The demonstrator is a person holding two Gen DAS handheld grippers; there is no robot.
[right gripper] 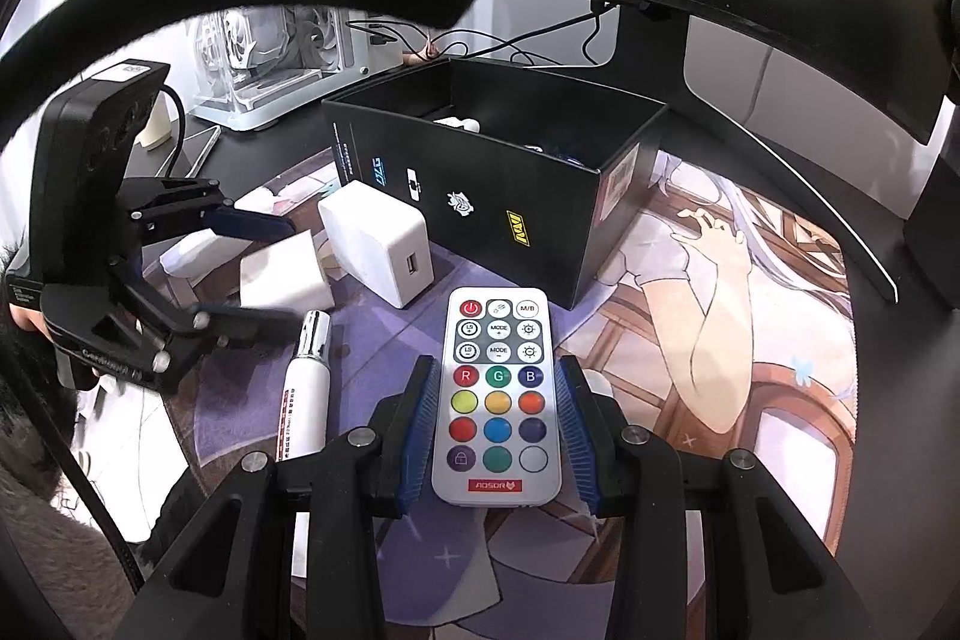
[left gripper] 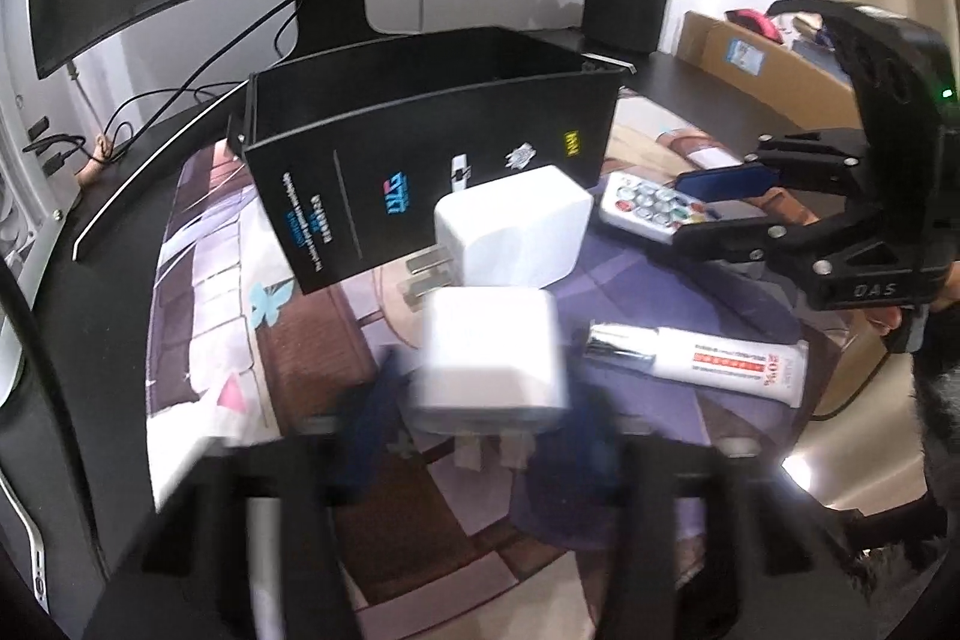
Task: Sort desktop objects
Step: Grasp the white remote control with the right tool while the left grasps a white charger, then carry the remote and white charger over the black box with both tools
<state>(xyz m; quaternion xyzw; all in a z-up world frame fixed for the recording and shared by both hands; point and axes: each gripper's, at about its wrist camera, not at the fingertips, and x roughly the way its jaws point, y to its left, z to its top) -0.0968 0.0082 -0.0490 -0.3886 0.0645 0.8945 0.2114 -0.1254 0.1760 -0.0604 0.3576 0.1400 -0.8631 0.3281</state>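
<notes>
Left gripper [left gripper: 480, 436] clamped on white charger [left gripper: 492, 358], blue pads tight at both sides, view blurred. Second charger [right gripper: 378, 244] just beyond fingertips, w/ black box [right gripper: 516, 196] behind it. White tube [right gripper: 306, 394] lying btwn the two grippers. Right gripper [right gripper: 498, 430] closed on remote [right gripper: 497, 400], pads pressing both long edges, over printed desk mat [right gripper: 750, 340].

A white remote [right gripper: 497, 400] with multicoloured buttons, two white chargers [right gripper: 377, 243], a black box [right gripper: 480, 196], blue-padded fingers [right gripper: 420, 430].
</notes>
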